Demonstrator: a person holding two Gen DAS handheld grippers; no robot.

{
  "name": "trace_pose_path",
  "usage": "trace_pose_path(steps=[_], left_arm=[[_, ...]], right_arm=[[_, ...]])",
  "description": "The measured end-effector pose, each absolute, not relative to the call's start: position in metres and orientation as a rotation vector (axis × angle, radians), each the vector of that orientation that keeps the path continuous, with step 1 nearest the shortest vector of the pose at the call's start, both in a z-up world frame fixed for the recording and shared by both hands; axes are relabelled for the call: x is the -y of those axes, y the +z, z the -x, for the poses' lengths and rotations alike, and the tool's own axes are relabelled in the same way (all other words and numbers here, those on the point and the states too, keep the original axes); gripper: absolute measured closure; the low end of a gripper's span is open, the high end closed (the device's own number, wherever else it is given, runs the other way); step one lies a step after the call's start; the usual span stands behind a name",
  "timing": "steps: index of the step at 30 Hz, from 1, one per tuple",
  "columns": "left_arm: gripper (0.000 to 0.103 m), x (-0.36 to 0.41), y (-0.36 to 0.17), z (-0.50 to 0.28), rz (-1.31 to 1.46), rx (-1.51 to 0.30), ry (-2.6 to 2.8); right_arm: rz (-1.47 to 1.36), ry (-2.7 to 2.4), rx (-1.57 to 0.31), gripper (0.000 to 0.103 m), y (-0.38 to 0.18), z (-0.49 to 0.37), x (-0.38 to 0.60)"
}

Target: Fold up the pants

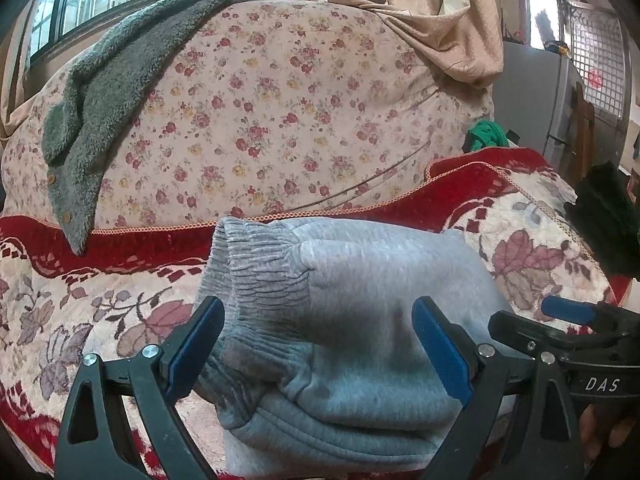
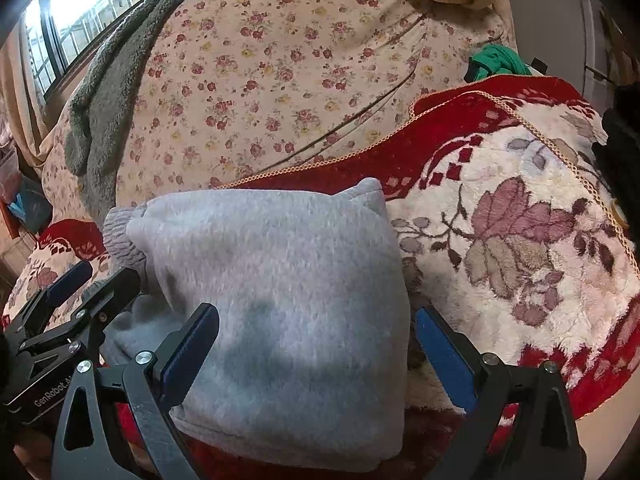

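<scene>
The grey pants (image 1: 352, 312) lie folded in a thick bundle on a red and cream flowered blanket (image 1: 532, 248), the ribbed cuff on the left side. The left gripper (image 1: 318, 350) and the right gripper (image 2: 316, 354) both stand with fingers wide apart over the bundle, gripping nothing. Behind is a flowered quilt (image 1: 280, 112) with a grey fleece jacket (image 1: 92, 120) on it.

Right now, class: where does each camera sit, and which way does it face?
Left wrist: on the left gripper, facing the folded grey pants; right gripper at its right edge.
Right wrist: on the right gripper, facing the pants; left gripper at its left edge.
Shared: pants, red floral blanket, flowered cover.
</scene>
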State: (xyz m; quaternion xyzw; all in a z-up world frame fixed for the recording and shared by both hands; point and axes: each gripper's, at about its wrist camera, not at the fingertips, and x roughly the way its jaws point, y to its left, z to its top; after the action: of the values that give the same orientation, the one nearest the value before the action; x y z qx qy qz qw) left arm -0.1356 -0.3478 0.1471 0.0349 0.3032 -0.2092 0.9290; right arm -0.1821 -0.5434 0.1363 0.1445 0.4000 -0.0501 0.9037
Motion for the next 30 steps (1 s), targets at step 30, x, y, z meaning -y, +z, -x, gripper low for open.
trace_pose_path(steps=[30], left_arm=[[0.009, 0.3503, 0.146, 0.1337, -0.073, -0.621, -0.432]], right_arm=[[-0.308, -0.1, -0.849, 0.003, 0.1318, 0.1769, 0.5471]])
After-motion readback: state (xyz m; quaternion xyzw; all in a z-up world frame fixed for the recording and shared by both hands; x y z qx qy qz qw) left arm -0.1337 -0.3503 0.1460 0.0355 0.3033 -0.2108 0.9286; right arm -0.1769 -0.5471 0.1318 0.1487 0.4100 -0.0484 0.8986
